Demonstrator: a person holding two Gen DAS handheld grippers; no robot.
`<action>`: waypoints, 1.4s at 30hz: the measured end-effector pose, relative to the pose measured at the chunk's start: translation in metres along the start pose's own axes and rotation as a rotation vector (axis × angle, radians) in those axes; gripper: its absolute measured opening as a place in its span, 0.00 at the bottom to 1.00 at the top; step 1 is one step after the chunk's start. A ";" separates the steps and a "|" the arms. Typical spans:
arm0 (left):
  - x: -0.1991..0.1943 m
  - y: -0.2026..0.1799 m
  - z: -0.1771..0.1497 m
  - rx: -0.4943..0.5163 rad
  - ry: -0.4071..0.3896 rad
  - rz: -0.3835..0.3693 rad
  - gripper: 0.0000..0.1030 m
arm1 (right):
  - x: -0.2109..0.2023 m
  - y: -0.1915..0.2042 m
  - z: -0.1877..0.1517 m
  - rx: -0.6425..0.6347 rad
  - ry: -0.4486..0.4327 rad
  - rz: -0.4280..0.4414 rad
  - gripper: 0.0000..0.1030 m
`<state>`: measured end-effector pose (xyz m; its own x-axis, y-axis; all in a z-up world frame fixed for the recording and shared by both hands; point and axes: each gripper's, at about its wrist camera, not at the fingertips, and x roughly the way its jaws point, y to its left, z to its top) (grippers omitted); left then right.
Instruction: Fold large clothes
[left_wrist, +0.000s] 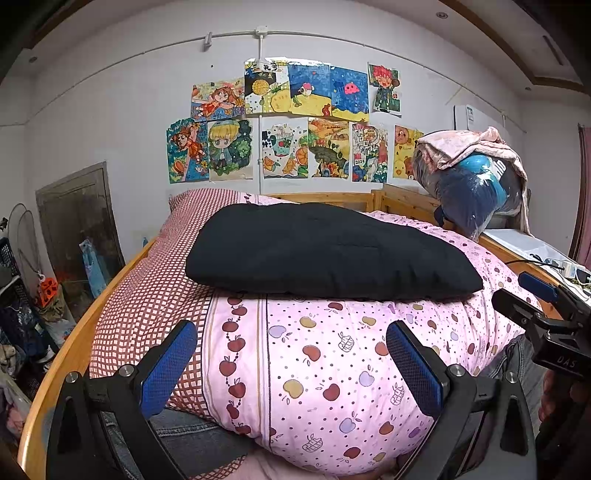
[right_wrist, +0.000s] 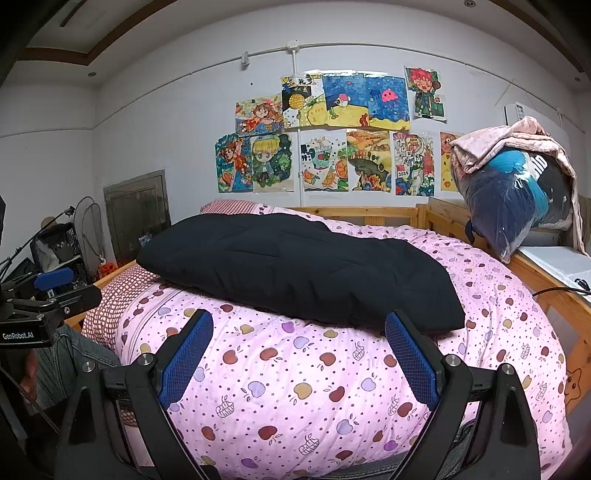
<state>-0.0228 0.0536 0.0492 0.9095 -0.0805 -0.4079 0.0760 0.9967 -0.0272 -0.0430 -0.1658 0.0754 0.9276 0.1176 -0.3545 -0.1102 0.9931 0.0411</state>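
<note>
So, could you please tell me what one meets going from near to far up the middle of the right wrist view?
Right gripper → pink apple-print quilt → folded black garment → wooden headboard → drawings on the wall.

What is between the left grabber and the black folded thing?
Only bare pink apple-print quilt lies between the open left gripper and the black folded garment, seen in the left wrist view.
</note>
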 end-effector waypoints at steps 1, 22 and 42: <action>0.000 0.000 0.000 -0.001 0.000 0.000 1.00 | 0.000 0.000 0.000 0.000 0.002 0.000 0.89; 0.001 0.000 -0.003 -0.011 -0.019 -0.025 1.00 | 0.002 0.002 -0.001 0.008 0.012 -0.009 0.89; 0.005 0.001 -0.008 -0.015 0.000 -0.017 1.00 | 0.004 0.005 -0.008 0.015 0.019 -0.011 0.89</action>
<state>-0.0209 0.0539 0.0400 0.9082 -0.0977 -0.4071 0.0854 0.9952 -0.0483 -0.0426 -0.1605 0.0671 0.9218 0.1072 -0.3725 -0.0950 0.9942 0.0509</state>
